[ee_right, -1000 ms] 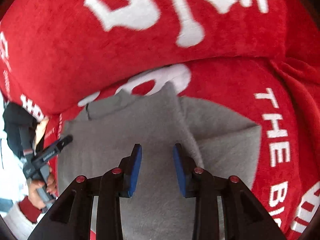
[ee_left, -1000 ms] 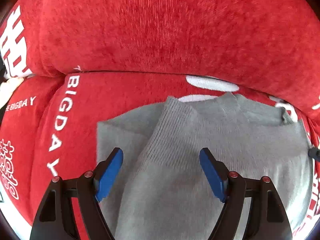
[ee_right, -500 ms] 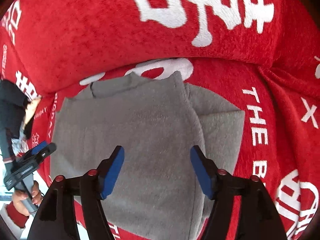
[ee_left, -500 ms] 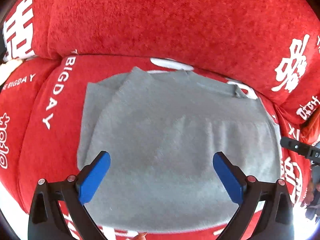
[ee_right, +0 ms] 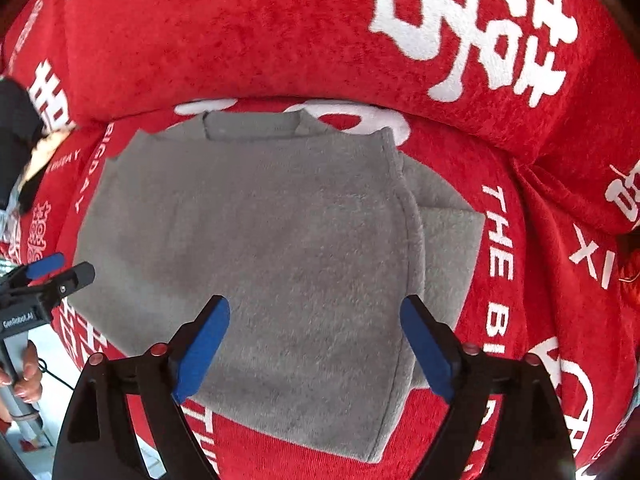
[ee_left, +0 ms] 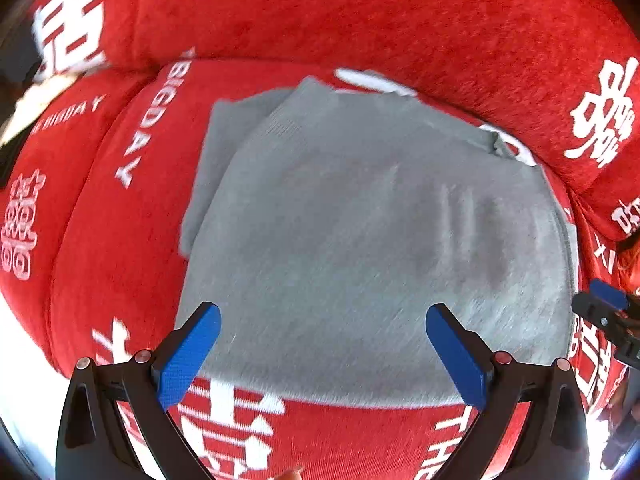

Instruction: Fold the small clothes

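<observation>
Just sweater (ee_left: 360,240) beyond fingers (ee_left: 188,356)

I pulled both grippers back and up from the gray sweater (ee_left: 360,232). A second ago my right gripper (ee_right: 316,344) had its blue pads close together, right over the cloth. Now they are spread wide apart. My left gripper (ee_left: 320,352) opened wider too. Before, I saw only part of the sweater. Now I see almost all of it, folded on the red sofa cover (ee_right: 240,40), and its near edge shows. Each gripper now shows at the edge of the other's view.
</observation>
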The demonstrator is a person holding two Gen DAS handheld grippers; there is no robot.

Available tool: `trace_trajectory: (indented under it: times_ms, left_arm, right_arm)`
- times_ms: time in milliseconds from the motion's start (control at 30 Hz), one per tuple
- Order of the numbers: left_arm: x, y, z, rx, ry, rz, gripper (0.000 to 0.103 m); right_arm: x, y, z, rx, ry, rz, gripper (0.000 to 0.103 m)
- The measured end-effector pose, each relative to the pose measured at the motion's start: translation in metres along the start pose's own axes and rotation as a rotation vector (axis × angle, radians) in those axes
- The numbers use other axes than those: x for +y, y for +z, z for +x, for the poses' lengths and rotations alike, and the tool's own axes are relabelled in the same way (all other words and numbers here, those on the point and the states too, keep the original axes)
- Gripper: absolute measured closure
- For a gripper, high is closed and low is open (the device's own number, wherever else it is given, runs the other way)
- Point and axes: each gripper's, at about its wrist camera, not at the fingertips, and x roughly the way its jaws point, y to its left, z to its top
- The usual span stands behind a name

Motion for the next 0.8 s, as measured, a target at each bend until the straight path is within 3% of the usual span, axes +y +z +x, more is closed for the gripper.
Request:
trace_trajectory:
  times_ms: [167,433,600,800]
  left_arm:
    - [0.03,-0.024,0.001,0.032,-0.008,-0.077,0.0]
    - [0.082,-0.051,-0.001,0.051,-0.098,-0.186,0.0]
    - [0.111,-0.061,0.011,0.078,-0.222,-0.263,0.0]
    - [0.132,-0.058,0.025,0.081,-0.329,-0.327,0.0]
  right_arm:
    - [-0.003,-0.016,-0.001,0.013,0.124,0.047,0.014]
    - [-0.002,-0.052,0.013,0.076,0.462,0.257,0.013]
    - [0.031,-0.079,0.034,0.123,0.674,0.427,0.013]
    - [0.083,-0.102,0.069,0.138,0.803,0.558,0.013]
